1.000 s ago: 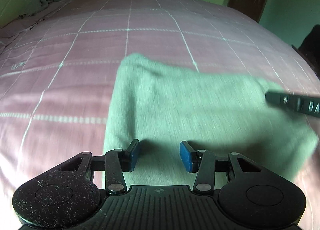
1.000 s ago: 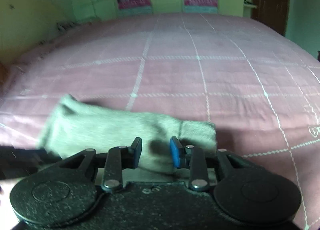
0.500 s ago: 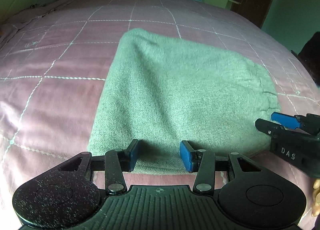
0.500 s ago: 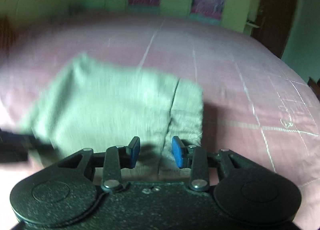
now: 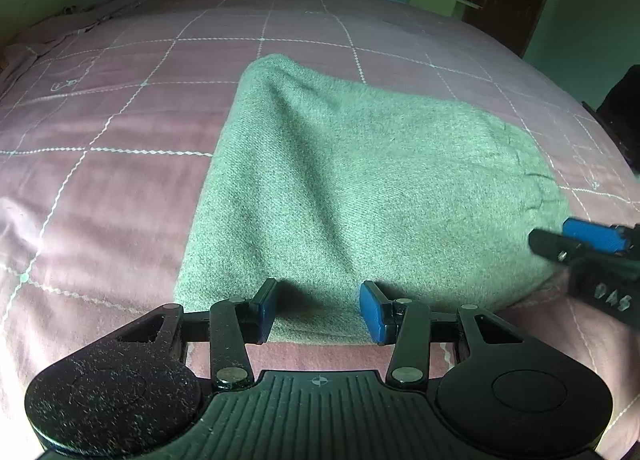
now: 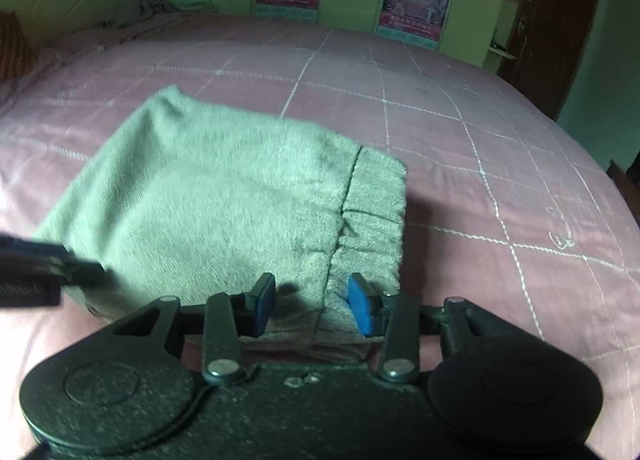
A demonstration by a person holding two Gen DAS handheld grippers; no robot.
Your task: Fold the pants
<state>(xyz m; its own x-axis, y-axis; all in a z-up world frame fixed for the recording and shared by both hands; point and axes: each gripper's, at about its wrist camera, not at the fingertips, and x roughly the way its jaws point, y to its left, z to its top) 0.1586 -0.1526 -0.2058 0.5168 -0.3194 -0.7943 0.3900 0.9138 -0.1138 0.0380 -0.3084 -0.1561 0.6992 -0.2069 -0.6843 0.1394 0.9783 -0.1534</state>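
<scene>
One folded pants [image 5: 360,188] on bed [image 5: 120,180]; two grippers: left gripper [image 5: 318,310] fingers released, right gripper [image 6: 310,306] fingers opening, cloth between

Pink checked bed [image 5: 120,188], folded green pants [image 5: 360,196] on it

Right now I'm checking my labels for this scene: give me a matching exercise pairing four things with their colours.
Things:
1. pants
2. bedspread
3. gripper pads
4. door

Colours:
A. blue
B. dark brown
C. grey-green
D. pink with white grid lines

Pairs: 1-C, 2-D, 3-A, 4-B
</scene>
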